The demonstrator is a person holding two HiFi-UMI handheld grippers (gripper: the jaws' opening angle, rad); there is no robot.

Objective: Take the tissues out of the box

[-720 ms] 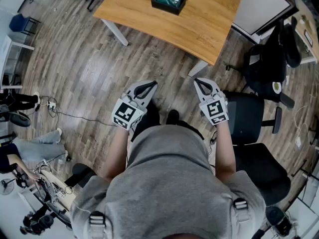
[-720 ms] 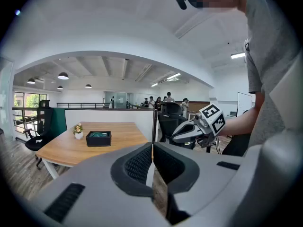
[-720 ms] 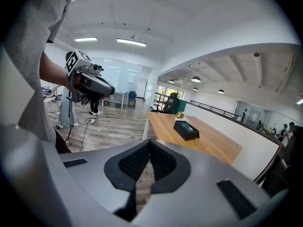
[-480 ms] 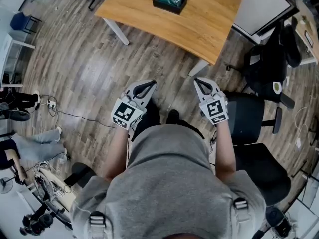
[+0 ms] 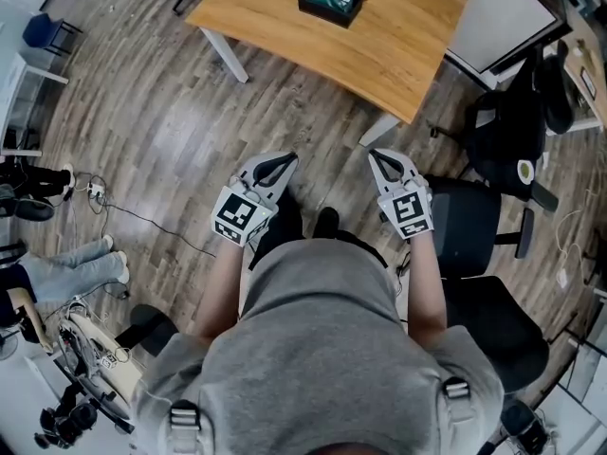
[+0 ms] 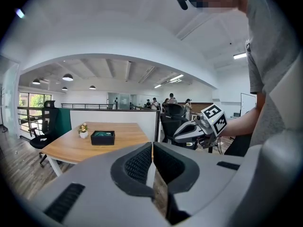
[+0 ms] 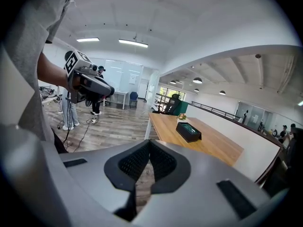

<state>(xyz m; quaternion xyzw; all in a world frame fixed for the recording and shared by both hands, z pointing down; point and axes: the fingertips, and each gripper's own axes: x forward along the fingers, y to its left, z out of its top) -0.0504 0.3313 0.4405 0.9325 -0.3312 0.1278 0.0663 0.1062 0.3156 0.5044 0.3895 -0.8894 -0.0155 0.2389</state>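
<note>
**Head view.** We stand on the wooden floor (image 5: 171, 112), well apart from the table (image 5: 389, 50) at the top of the frame. The dark tissue box (image 5: 331, 1) rests on the table near the upper edge. The left gripper (image 5: 278, 167) and the right gripper (image 5: 386, 164) are held side by side at mid-frame, both aimed toward the table and neither near the box.

**Left gripper view.** The jaws are pressed together with nothing between them. The box (image 6: 102, 137) appears left of centre, just beside a small potted plant (image 6: 83, 130).

**Right gripper view.** The jaws are likewise closed and empty. The box (image 7: 188, 132) lies right of centre on the tabletop.

**Progress.** We judge the task not yet begun. No tissue lies outside the box, so the approach, the grasp and the pulling all remain.
</note>
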